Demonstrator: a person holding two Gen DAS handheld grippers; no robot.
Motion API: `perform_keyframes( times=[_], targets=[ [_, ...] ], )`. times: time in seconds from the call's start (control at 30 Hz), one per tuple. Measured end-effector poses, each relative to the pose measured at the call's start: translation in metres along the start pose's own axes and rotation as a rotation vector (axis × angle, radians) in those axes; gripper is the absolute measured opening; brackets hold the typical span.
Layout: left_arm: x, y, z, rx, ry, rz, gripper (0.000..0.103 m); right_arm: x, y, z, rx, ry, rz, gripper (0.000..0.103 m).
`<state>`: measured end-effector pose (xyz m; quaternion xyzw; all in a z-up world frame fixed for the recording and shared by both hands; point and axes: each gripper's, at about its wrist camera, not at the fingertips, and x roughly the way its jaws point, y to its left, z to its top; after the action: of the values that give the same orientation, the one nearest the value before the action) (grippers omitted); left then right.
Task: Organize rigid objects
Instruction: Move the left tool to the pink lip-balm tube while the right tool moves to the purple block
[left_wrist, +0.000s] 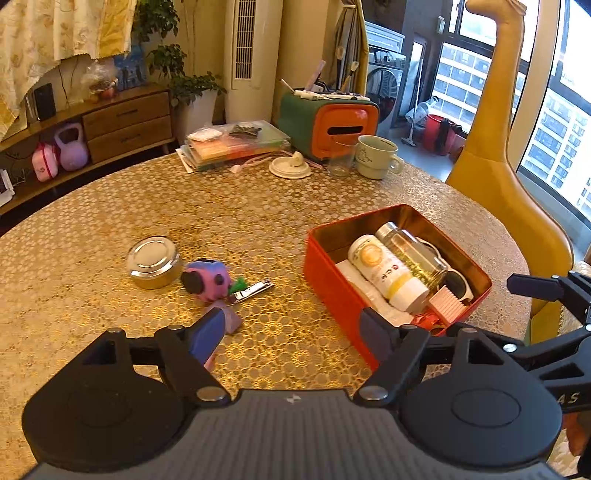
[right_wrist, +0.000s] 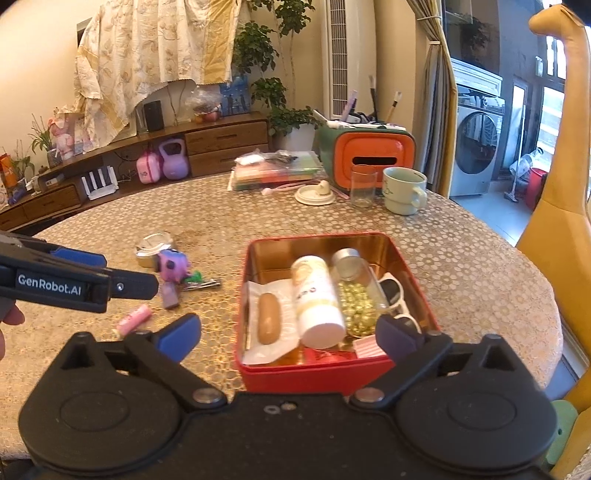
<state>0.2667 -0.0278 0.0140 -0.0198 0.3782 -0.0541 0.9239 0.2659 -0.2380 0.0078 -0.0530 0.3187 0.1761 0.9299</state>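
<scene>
On my left wrist view, the round tin (left_wrist: 154, 261) with the shiny lid sits left of centre on the gold patterned table (left_wrist: 258, 206). Just right of it, touching or nearly so, lies the purple toy (left_wrist: 207, 277), and beside that the nail clipper (left_wrist: 254, 288) with a green bit at its near end. Below them, the left gripper (left_wrist: 291, 332) fills the bottom of the frame; its fingers (left_wrist: 208, 338) stand well apart with nothing between them, only bare table. A small purple block (left_wrist: 231, 320) lies just beside the left fingertip, partly hidden by it.

Right of centre is the red tin box (left_wrist: 332, 291), open, holding a white bottle (left_wrist: 388, 273) lying on its side, a glass jar (left_wrist: 413, 254) of small gold beads beside it, white sunglasses (left_wrist: 460, 284) against the right wall and a pink ridged piece (left_wrist: 448, 304) near the front corner.

On my right wrist view, the left gripper reaches in from the left edge, above a pink tube (right_wrist: 135, 319) lying on the table. The right gripper (right_wrist: 290, 334) sits at the bottom, its fingers (right_wrist: 181, 336) spread wide and empty, straddling the near left part of the box, where a wrapped sausage (right_wrist: 269, 323) lies in the left part. At the upper centre stand a clear glass (right_wrist: 364, 184) and a pale mug (right_wrist: 404, 190).
</scene>
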Motion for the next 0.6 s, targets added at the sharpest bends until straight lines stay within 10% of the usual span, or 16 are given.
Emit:
perform_keyframes(
  times=[0.6],
  targets=[
    [0.008, 0.066, -0.048, -0.03, 0.013, 0.089, 0.084, 0.038, 0.058, 0.011, -0.041, 0.049, 0.077, 0.103]
  ],
)
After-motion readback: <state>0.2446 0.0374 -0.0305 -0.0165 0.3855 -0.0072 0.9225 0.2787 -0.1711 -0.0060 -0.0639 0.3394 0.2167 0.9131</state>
